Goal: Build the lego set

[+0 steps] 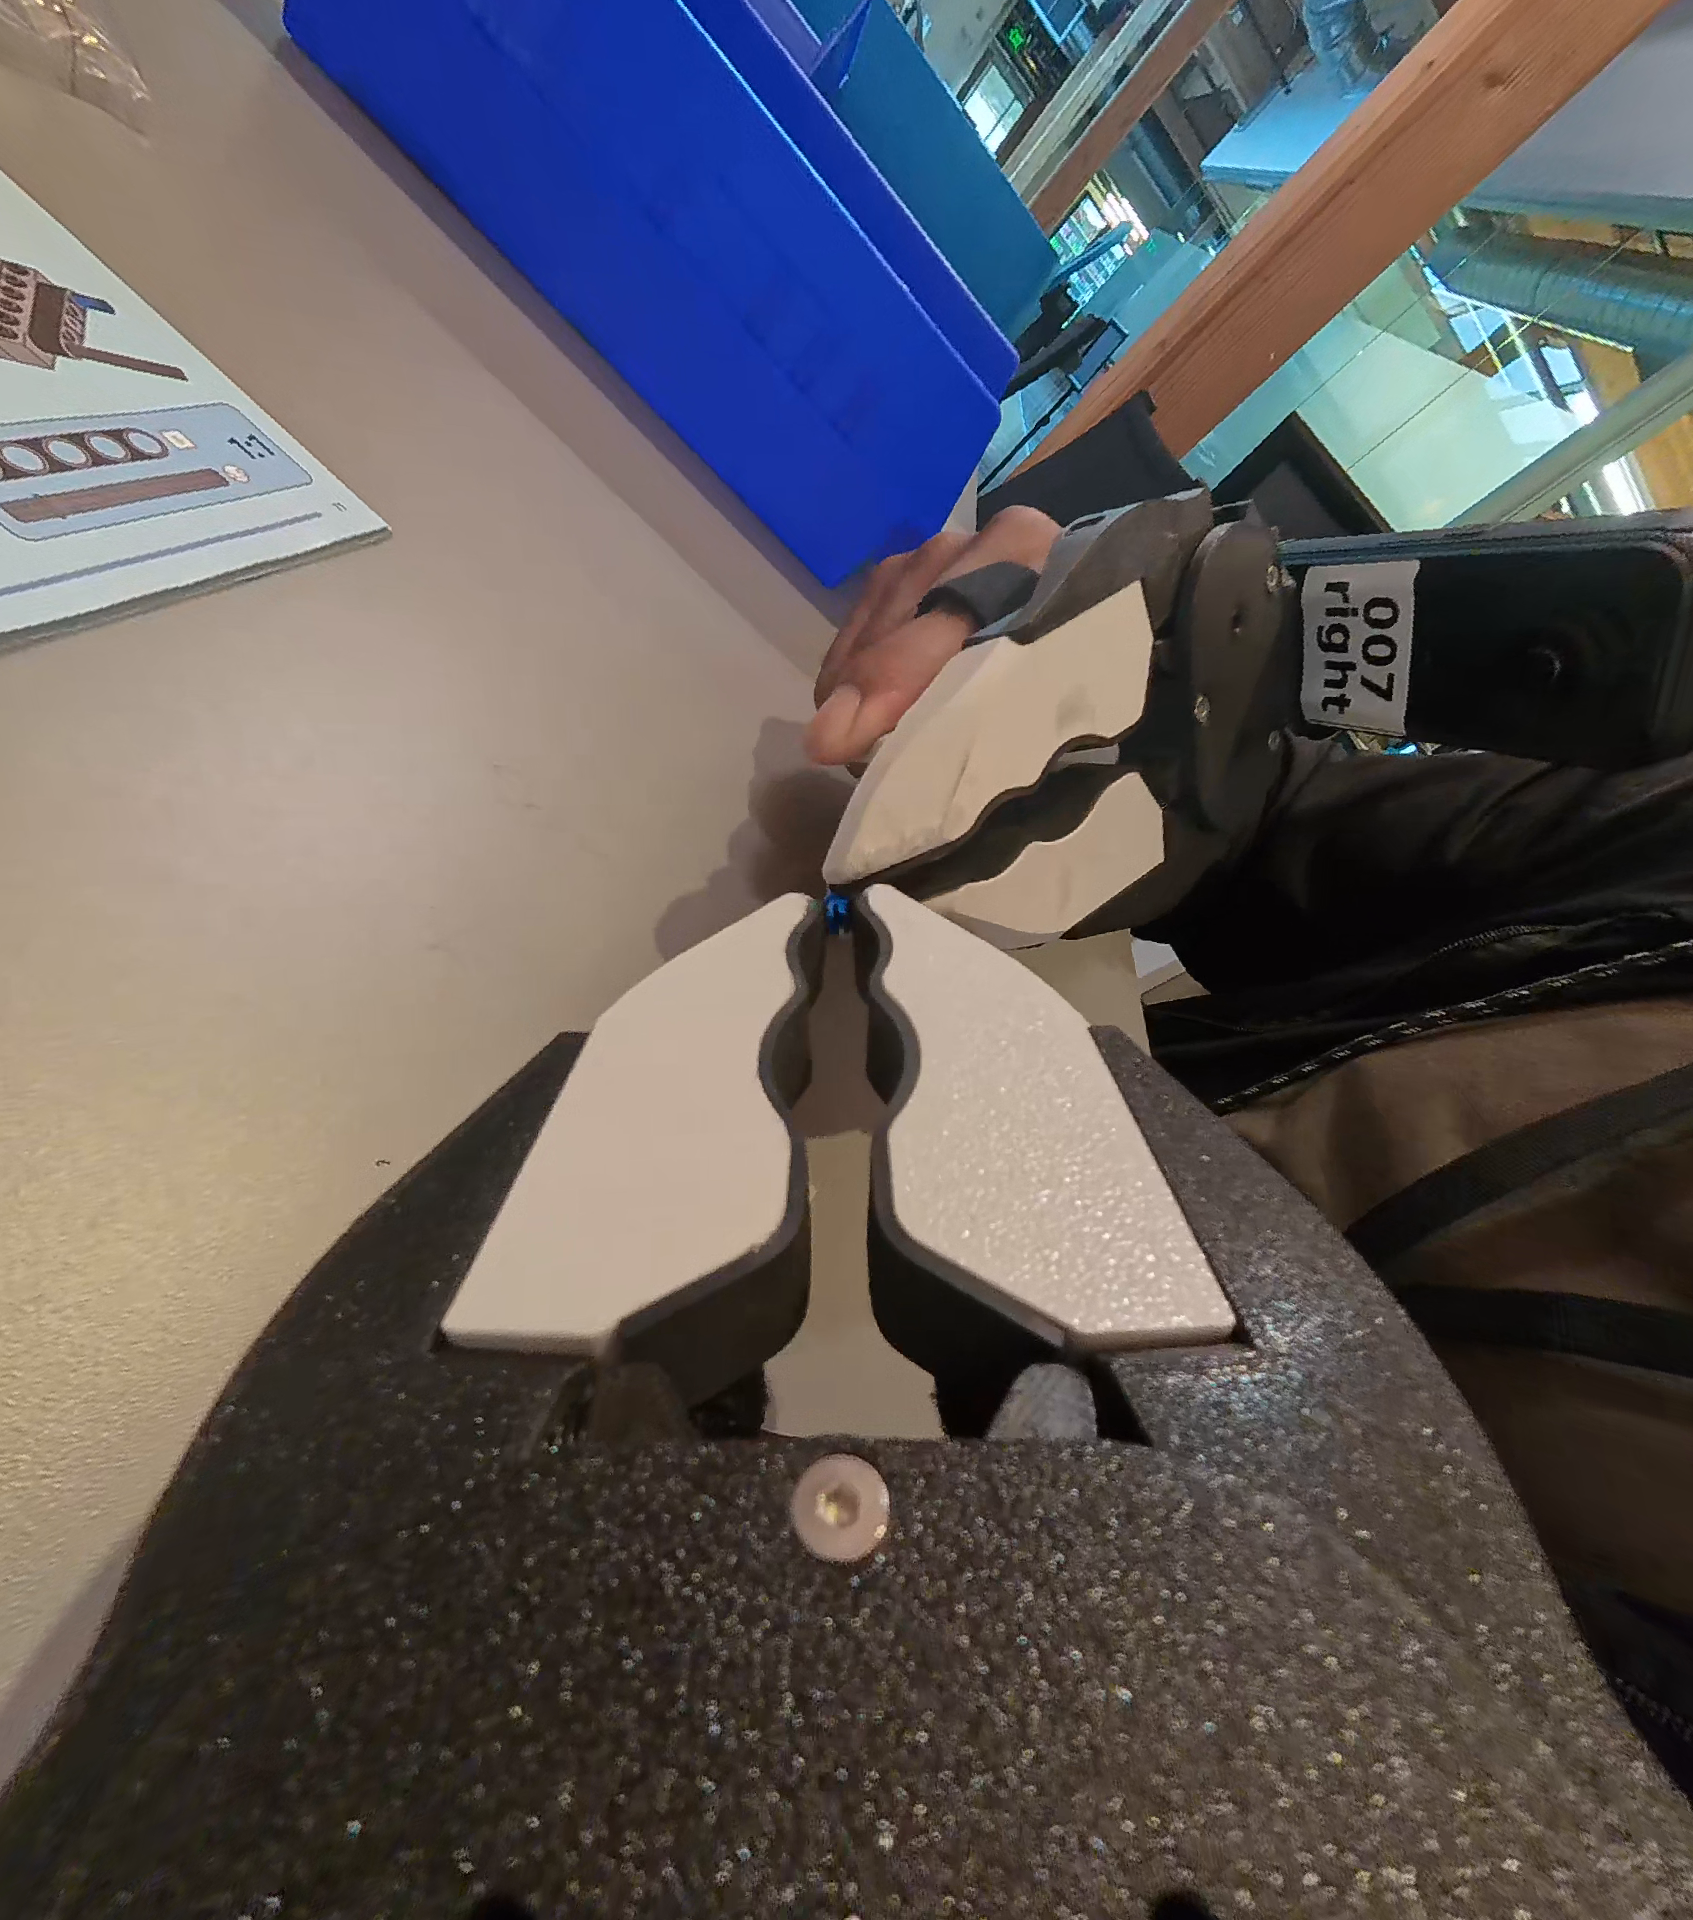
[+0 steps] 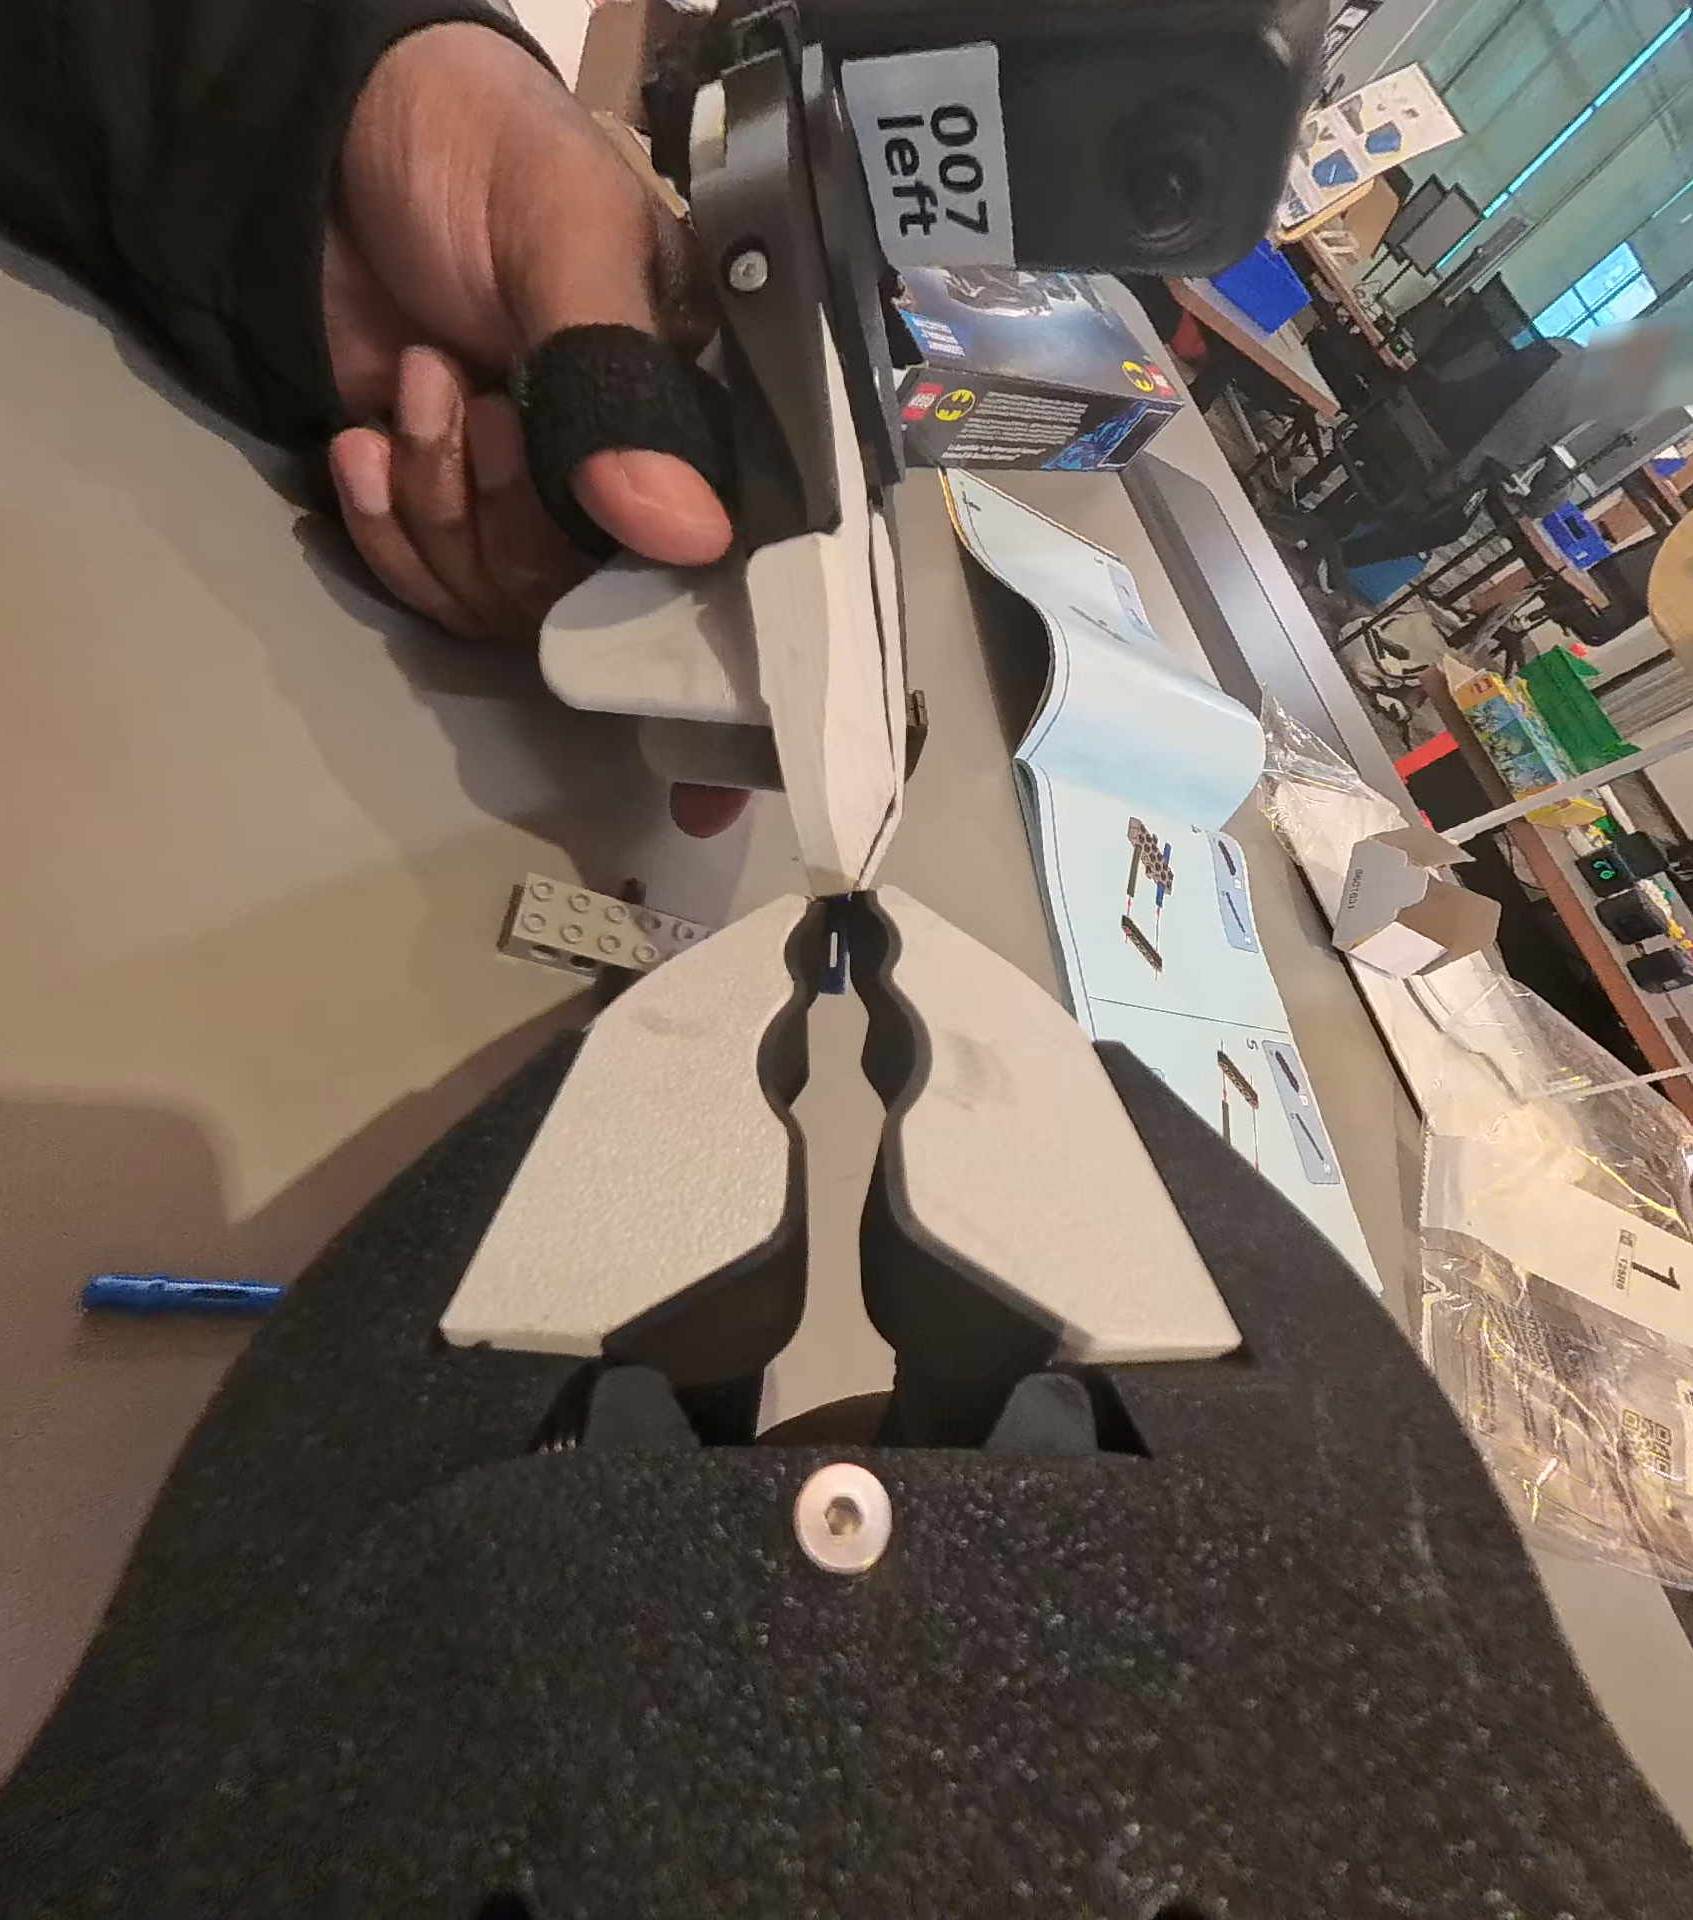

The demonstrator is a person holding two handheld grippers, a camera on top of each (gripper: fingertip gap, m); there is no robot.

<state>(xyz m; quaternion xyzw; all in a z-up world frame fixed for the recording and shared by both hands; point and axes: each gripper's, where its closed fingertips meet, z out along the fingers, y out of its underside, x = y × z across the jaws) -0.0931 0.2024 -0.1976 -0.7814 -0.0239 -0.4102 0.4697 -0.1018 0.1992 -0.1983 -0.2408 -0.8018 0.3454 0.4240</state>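
Both hand-held grippers, left (image 1: 837,914) and right (image 2: 837,951), pinch one small blue pin (image 2: 834,956) tip-to-tip above the surface (image 2: 146,727); a grey studded brick (image 2: 582,930) lies nearby, a second blue pin (image 2: 182,1294) apart.

Brick (image 2: 593,930) on table (image 2: 94,727), booklet (image 2: 1174,852) right, pin (image 2: 182,1294) left.

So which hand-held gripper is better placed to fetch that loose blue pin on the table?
Probably the right hand-held gripper: the loose blue pin lies beside its body, farther from the left hand-held gripper. Both are pinched on one small blue piece, though, tip to tip.
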